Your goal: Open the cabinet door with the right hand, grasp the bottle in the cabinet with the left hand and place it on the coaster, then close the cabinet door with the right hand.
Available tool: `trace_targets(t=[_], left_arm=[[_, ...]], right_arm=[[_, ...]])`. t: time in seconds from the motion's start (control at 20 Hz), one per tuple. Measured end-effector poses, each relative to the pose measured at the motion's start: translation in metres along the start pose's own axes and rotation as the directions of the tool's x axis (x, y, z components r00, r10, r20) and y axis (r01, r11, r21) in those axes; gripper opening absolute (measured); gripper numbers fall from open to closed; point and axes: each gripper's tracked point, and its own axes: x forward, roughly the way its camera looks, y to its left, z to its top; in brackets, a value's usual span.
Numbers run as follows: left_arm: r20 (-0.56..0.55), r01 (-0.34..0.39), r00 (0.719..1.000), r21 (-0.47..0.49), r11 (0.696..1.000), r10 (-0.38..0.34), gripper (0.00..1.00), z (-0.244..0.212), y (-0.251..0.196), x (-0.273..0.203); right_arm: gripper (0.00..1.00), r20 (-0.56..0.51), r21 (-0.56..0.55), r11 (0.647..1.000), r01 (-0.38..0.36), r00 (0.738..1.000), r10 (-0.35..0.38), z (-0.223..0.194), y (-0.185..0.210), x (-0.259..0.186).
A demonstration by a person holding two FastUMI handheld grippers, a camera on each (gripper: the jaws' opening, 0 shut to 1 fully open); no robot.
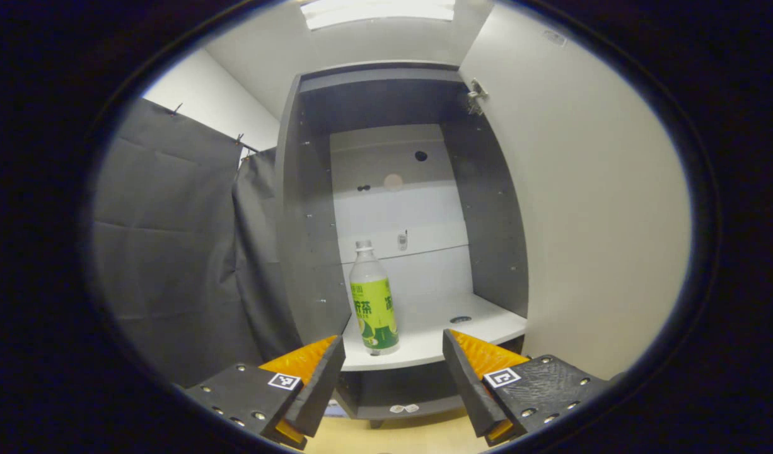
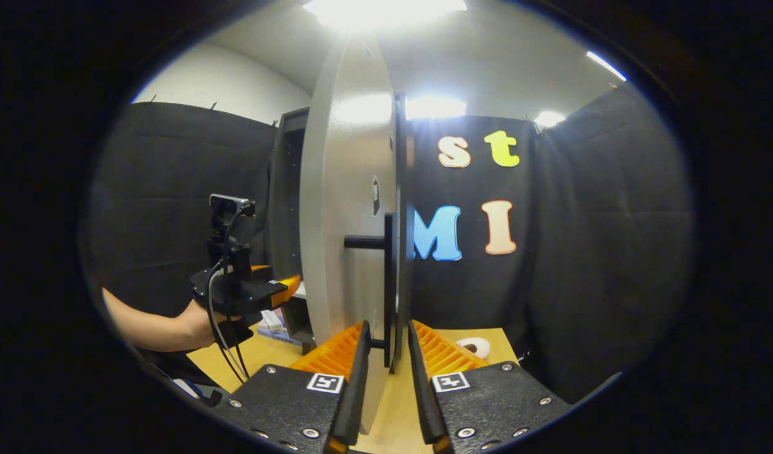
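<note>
I have the cabinet door (image 2: pixel 348 208) swung wide, my right hand-held gripper (image 2: pixel 386 353) nearly closed around the door's bar handle (image 2: pixel 387 284), though whether both fingers press it I cannot tell. The bottle (image 1: pixel 372 301) stands upright near the shelf's (image 1: pixel 437 328) left front edge. My left hand-held gripper (image 1: pixel 393 359) is wide open and empty just short of it, so next I judge it must reach forward, straddle the bottle and close.

**Lighting and image quality**

Ceiling light panel (image 1: pixel 379 11) overhead; blown out in right gripper view, glare streak down the cabinet door (image 2: pixel 348 189). Cabinet interior (image 1: pixel 386 107) dim and shadowed at top, shelf (image 1: pixel 424 328) brighter. Strong fisheye curvature at edges. Focus sharp; slight noise.
</note>
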Motion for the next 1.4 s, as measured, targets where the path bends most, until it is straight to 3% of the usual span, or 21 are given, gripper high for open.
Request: trace_targets(t=[0.05, 0.1, 0.2, 0.4, 0.55, 0.75, 0.95, 1.0, 1.1, 1.15, 1.2, 1.25, 1.4], left_arm=[[-0.004, -0.006, 1.000, 0.004, 1.000, 0.006, 0.89, -0.003, 0.006, 0.011], [-0.003, -0.007, 1.000, 0.012, 1.000, 0.007, 0.89, -0.006, 0.011, 0.023], [0.000, -0.009, 1.000, 0.032, 0.999, 0.009, 0.89, -0.014, 0.012, 0.051], [-0.016, 0.005, 1.000, 0.034, 0.999, -0.004, 0.89, -0.030, 0.012, 0.096], [0.007, -0.003, 1.000, 0.030, 1.000, 0.002, 0.89, -0.030, 0.021, 0.123], [0.003, -0.007, 1.000, 0.012, 1.000, 0.007, 0.89, -0.034, 0.036, 0.159], [-0.008, 0.016, 1.000, -0.007, 1.000, -0.016, 0.89, -0.041, 0.029, 0.183], [-0.006, 0.002, 1.000, 0.005, 1.000, -0.002, 0.95, -0.041, 0.029, 0.181], [0.007, 0.003, 1.000, -0.007, 1.000, -0.003, 0.75, -0.039, 0.027, 0.181], [0.013, 0.003, 1.000, -0.015, 1.000, -0.003, 0.60, -0.036, 0.028, 0.178], [0.013, 0.017, 1.000, -0.016, 1.000, -0.016, 0.60, -0.034, 0.026, 0.175], [0.020, 0.014, 1.000, -0.021, 1.000, -0.013, 0.67, -0.029, 0.027, 0.171], [0.050, -0.006, 0.999, -0.045, 0.999, 0.009, 0.67, -0.013, 0.033, 0.151]], right_arm=[[0.41, -0.014, -0.024, 0.999, 0.025, 1.000, -0.025, -0.005, -0.005, 0.000], [0.55, -0.012, -0.055, 0.997, 0.057, 0.998, -0.058, -0.006, -0.009, -0.001], [0.70, 0.009, -0.086, 0.990, 0.113, 0.994, -0.112, -0.003, -0.016, -0.004], [0.88, -0.018, -0.049, 0.982, 0.181, 0.983, -0.182, -0.016, -0.023, -0.005], [0.91, -0.069, -0.086, 0.968, 0.236, 0.968, -0.242, -0.034, -0.028, -0.008], [0.93, -0.034, -0.139, 0.950, 0.279, 0.957, -0.287, -0.028, -0.027, -0.007], [0.91, -0.032, -0.076, 0.945, 0.319, 0.946, -0.322, -0.032, -0.027, -0.009], [0.91, -0.031, -0.053, 0.943, 0.330, 0.943, -0.331, -0.033, -0.027, -0.009], [0.92, -0.028, -0.021, 0.940, 0.341, 0.939, -0.342, -0.036, -0.027, -0.009], [0.92, -0.029, -0.013, 0.939, 0.344, 0.938, -0.345, -0.037, -0.028, -0.008], [0.93, -0.030, -0.013, 0.939, 0.344, 0.939, -0.344, -0.036, -0.028, -0.009], [0.93, -0.028, -0.020, 0.940, 0.341, 0.939, -0.342, -0.036, -0.028, -0.010], [0.94, -0.011, -0.050, 0.944, 0.325, 0.945, -0.326, -0.035, -0.029, -0.014]])
